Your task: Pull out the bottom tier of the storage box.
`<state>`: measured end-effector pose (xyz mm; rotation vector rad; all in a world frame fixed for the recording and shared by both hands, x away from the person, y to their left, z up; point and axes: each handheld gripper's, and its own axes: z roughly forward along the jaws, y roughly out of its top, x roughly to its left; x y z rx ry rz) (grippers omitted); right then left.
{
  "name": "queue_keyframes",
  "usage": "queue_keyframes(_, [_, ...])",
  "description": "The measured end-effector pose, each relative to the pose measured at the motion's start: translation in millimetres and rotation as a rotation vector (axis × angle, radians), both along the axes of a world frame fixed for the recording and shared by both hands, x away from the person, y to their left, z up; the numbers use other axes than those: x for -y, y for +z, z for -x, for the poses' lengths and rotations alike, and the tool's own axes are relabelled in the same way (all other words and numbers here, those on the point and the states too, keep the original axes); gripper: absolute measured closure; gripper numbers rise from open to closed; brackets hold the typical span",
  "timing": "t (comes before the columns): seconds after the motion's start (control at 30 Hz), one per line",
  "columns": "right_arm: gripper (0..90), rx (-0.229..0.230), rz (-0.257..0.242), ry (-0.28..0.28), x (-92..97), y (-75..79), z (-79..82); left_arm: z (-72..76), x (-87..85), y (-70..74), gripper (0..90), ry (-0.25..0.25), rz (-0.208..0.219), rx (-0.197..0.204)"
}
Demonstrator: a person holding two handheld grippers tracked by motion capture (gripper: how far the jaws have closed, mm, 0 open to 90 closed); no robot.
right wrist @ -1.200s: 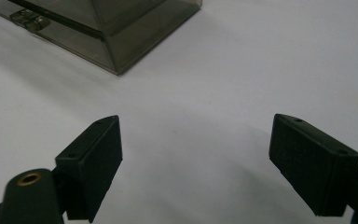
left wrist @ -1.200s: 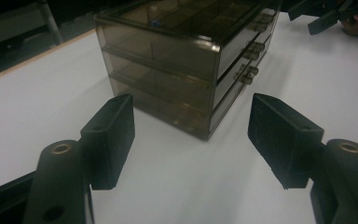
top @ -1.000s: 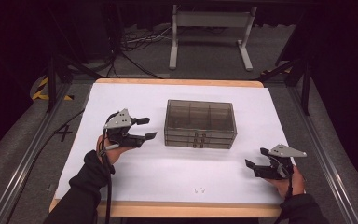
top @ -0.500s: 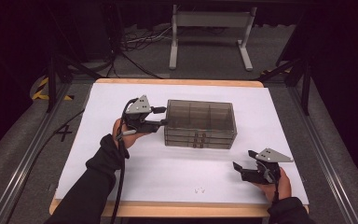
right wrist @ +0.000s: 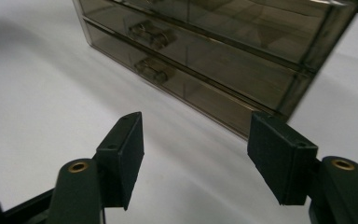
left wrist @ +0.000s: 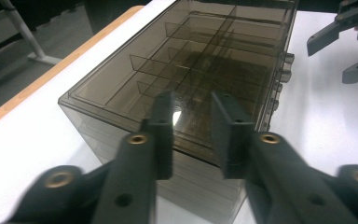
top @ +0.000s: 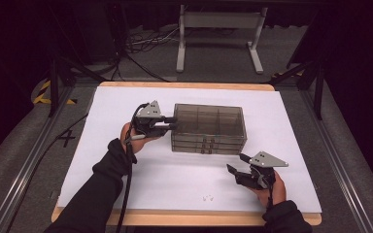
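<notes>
High view: drawer box (top: 209,128) stands mid-counter (top: 102,170); my left gripper (top: 170,123) is at its left end, my right gripper (top: 237,163) hovers near its front.
Left gripper view: my jaws, just closing, stand narrowly apart over the box's top edge, nothing pinched.
Right gripper view: my jaws, just closing, gape empty before the drawer handles (right wrist: 149,31).

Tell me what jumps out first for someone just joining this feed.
The smoky clear drawer box in the middle of the white table catches the eye first. The left gripper sits at the box's left end, its jaws having just been closing with nothing between them. The right gripper hangs apart, in front of the drawers, jaws open.
</notes>
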<state>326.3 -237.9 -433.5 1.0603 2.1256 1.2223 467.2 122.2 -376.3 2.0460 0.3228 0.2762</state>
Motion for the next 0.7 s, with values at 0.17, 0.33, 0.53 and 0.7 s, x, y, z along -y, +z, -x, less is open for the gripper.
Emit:
queue_keyframes(0.17, [42.2,-0.008,-0.004,-0.069,-26.3,-3.0,-8.5,0.0,0.4,1.9,89.6,0.015,-0.032,0.016])
queue_keyframes(0.33, [43.5,-0.016,0.038,-0.16,-60.4,-6.3,-14.5,0.6,-0.7,0.9,90.0,0.027,-0.027,0.018])
queue_keyframes(0.53, [44.2,-0.067,0.012,-0.232,-86.8,-11.9,-19.3,2.8,-0.6,1.0,90.0,0.036,-0.027,0.009])
queue_keyframes(0.7, [44.0,-0.099,0.028,-0.283,-101.6,-15.5,-23.3,3.2,-0.8,0.8,90.0,0.033,-0.027,0.013])
